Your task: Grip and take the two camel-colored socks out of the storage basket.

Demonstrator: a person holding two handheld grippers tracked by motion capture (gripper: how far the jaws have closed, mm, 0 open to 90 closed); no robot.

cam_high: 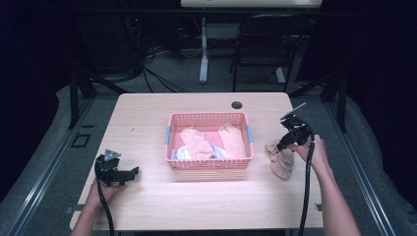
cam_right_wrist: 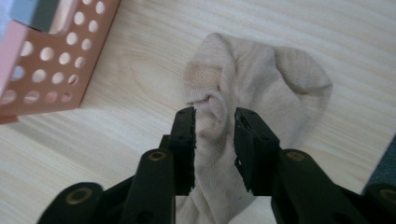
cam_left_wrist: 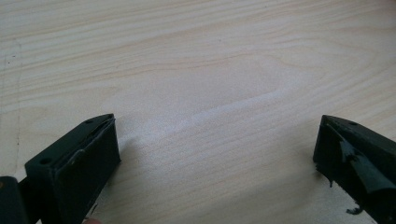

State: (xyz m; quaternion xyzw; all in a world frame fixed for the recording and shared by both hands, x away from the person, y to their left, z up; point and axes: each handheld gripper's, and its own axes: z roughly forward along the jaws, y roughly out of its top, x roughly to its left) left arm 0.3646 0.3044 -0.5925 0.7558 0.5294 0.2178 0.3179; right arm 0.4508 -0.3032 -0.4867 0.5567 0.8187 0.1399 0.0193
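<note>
Right now the right tongs (cam_right_wrist: pixel 214 116) are clenched on a fold of a beige sock (cam_right_wrist: pixel 254 77) lying on the table (cam_high: pixel 147 113) just beside the pink basket (cam_high: pixel 209 164) (clothes inside it). Well apart, the left tongs (cam_left_wrist: pixel 217 144) rest released over bare wood.

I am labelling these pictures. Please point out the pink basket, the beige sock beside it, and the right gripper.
pink basket (cam_high: pixel 209 164): high view, its near perforated wall.
beige sock (cam_right_wrist: pixel 261 79): right gripper view, its bunched upper fold.
right gripper (cam_right_wrist: pixel 215 116): right gripper view, between its fingertips, pinching the sock.
</note>
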